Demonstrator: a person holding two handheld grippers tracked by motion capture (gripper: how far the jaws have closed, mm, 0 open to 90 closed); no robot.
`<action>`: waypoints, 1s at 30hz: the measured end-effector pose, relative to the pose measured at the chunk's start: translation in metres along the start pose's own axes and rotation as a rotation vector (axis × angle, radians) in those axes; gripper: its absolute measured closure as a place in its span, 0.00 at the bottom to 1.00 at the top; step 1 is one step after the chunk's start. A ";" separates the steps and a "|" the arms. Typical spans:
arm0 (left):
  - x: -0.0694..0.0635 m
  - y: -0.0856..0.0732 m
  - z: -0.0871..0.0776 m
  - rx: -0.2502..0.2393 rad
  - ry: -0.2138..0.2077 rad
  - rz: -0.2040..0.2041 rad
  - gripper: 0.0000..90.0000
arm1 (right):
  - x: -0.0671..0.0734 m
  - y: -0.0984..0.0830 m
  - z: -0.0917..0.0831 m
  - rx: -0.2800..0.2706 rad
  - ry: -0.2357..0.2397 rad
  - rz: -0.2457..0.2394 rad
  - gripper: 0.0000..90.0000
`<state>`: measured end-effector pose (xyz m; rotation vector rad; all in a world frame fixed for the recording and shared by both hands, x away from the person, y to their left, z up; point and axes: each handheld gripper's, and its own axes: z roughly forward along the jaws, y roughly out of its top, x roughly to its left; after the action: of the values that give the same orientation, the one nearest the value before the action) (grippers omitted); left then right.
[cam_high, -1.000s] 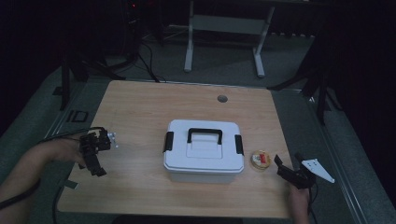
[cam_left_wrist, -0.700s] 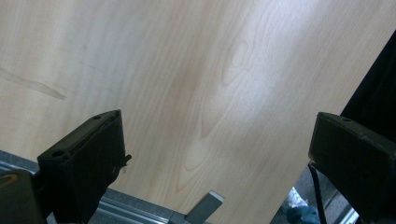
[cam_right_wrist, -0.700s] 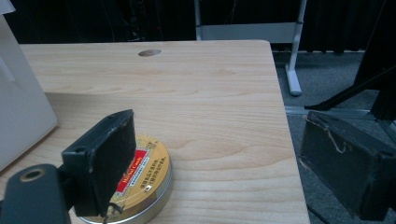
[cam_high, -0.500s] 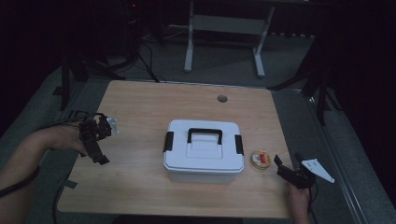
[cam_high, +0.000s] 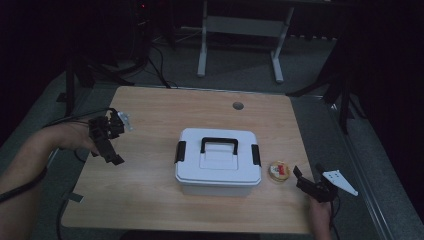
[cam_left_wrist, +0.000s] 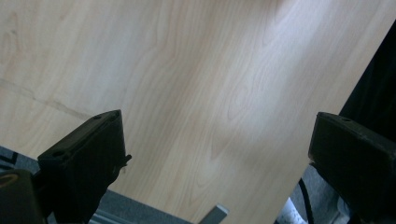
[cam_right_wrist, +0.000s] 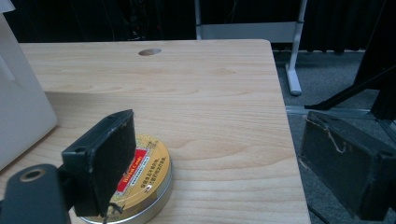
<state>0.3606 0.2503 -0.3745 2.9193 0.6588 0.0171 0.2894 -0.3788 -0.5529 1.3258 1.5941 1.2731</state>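
One round yellow tin (cam_right_wrist: 140, 182), red label, lies flat.

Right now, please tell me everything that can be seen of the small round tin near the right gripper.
The round tin is low and flat, of silvery metal as it looks, with a yellow lid that bears a red label with small print. It lies flat and closed on the wooden table, just right of the white box, apart from it. The right gripper stands open behind it; nothing holds the tin.
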 end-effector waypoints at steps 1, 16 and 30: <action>0.000 0.001 0.000 0.001 0.003 -0.001 0.04 | 0.000 0.000 0.000 0.000 0.000 0.000 0.12; -0.001 0.037 0.001 0.031 -0.016 0.014 0.04 | 0.000 0.000 0.000 -0.003 0.001 -0.002 0.12; -0.010 0.084 -0.001 0.047 -0.024 0.097 0.05 | 0.000 0.000 -0.001 -0.007 0.002 0.003 0.12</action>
<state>0.3875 0.1711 -0.3609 2.9893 0.5201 -0.0227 0.2888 -0.3792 -0.5531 1.3233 1.5879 1.2815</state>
